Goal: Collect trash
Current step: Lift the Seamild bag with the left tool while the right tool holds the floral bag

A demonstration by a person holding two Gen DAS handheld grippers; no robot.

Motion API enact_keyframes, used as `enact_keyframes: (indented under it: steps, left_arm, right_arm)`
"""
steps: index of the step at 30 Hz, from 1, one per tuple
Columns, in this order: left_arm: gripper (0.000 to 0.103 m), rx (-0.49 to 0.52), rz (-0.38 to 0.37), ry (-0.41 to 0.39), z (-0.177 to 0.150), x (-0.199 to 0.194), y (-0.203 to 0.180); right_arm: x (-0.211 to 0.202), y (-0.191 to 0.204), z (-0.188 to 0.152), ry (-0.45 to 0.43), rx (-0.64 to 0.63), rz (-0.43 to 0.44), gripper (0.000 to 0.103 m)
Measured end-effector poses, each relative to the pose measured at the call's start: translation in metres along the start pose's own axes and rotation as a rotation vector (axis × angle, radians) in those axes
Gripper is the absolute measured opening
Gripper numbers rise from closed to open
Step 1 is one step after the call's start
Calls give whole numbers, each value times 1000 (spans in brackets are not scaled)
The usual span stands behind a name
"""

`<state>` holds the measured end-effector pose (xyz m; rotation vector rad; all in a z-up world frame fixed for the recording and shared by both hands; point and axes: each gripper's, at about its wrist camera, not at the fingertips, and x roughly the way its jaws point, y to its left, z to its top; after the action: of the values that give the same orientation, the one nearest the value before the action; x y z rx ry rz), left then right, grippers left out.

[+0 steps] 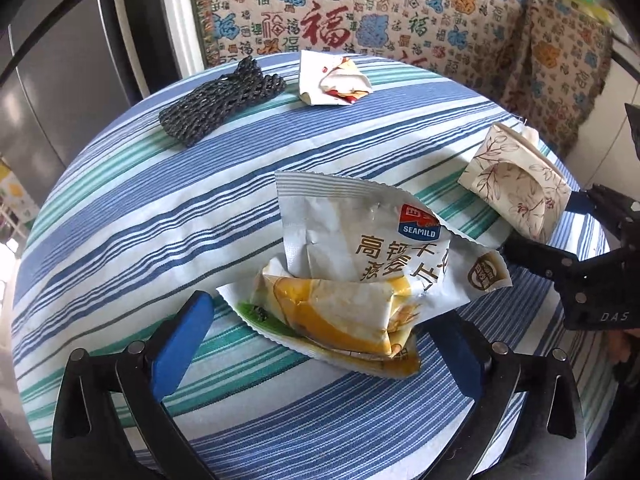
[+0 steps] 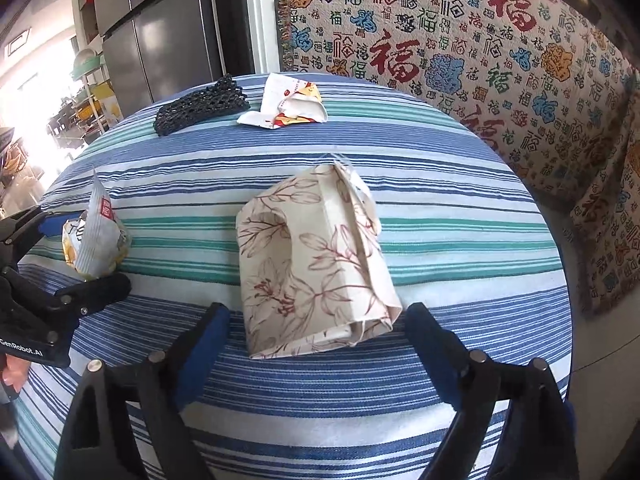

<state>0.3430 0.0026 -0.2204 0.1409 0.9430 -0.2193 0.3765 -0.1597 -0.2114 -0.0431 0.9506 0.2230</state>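
A crumpled Seamild oat wrapper point(image 1: 360, 276) lies on the striped table between the open jaws of my left gripper point(image 1: 320, 320); it also shows in the right wrist view point(image 2: 98, 240). A floral paper pack point(image 2: 316, 264) lies between the open jaws of my right gripper point(image 2: 316, 328), and appears at the right in the left wrist view point(image 1: 516, 184). A black foam net point(image 1: 220, 104) and a crumpled white and red wrapper point(image 1: 332, 80) lie at the far edge; both show in the right wrist view, the net point(image 2: 200, 106) and the wrapper point(image 2: 288, 106).
The round table has a blue, green and white striped cloth point(image 1: 160, 208). A sofa with a patterned throw point(image 2: 480, 40) stands behind and to the right. A grey fridge point(image 2: 160, 28) stands at the far left.
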Motion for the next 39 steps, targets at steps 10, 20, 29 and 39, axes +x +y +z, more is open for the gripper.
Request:
enact_keyframes:
  steps: [10,20,29,39]
  left_arm:
    - [103,-13,5,0,2,2,4]
    - [103,41,-37,8,-1,-2,2]
    - [103,46,-48,9,8,3,4]
    - [102,29,-95,-8,15,4,6]
  right_arm:
    - [1,0,0,-1,8,1,93]
    - [1,-1,-1,-3,7,4,93]
    - [1,-2,-1,-4,9,9,93]
    - [-13,3,16,-48,-123,-10,93]
